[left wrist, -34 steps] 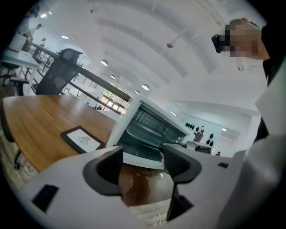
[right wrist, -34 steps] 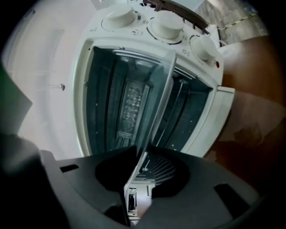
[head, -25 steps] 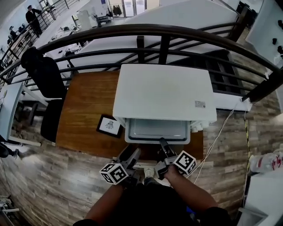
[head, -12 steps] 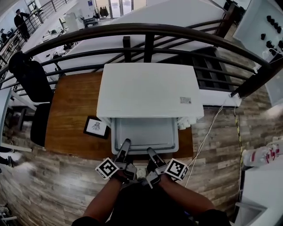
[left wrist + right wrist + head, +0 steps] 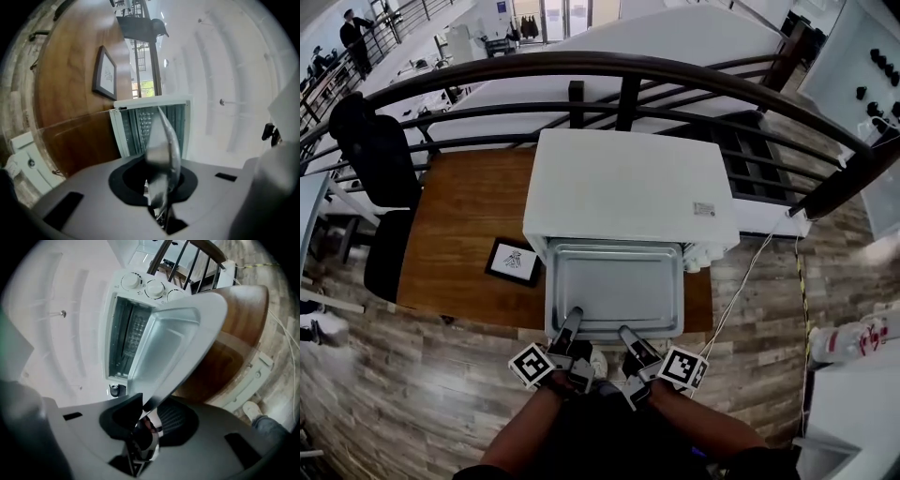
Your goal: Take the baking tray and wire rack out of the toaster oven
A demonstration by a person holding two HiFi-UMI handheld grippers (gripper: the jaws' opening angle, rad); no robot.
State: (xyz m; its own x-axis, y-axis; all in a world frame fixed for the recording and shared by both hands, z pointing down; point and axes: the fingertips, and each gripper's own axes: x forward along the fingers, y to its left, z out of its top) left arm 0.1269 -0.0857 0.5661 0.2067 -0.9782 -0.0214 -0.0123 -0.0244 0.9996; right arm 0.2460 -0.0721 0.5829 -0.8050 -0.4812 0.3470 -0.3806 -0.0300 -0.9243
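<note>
A: Oven first.
B: White toaster oven at the back of the desk, mouth towards the person. Glass door folded down. Three knobs beside the mouth. Bars show inside the cavity; cannot tell whether they are the wire rack.
A: Tray?
B: Baking tray drawn most of the way out. Far edge at the mouth, near edge past the desk's front. Bare metal bottom showing.
A: Grippers?
B: Both on the near rim. Left gripper: jaws have just been closing, now clenched on the rim, seen edge-on in its own view. Right gripper: jaws have just eased apart a little, rim between them, pads against it, so grasping the tray.
A: Surroundings?
B: Black chair at the desk's left end. Small picture frame flat on the desk, just left of the tray, apart from it. White cable trailing off right.
A: Room?
B: Wooden desk, plank floor, dark railing behind the oven.
</note>
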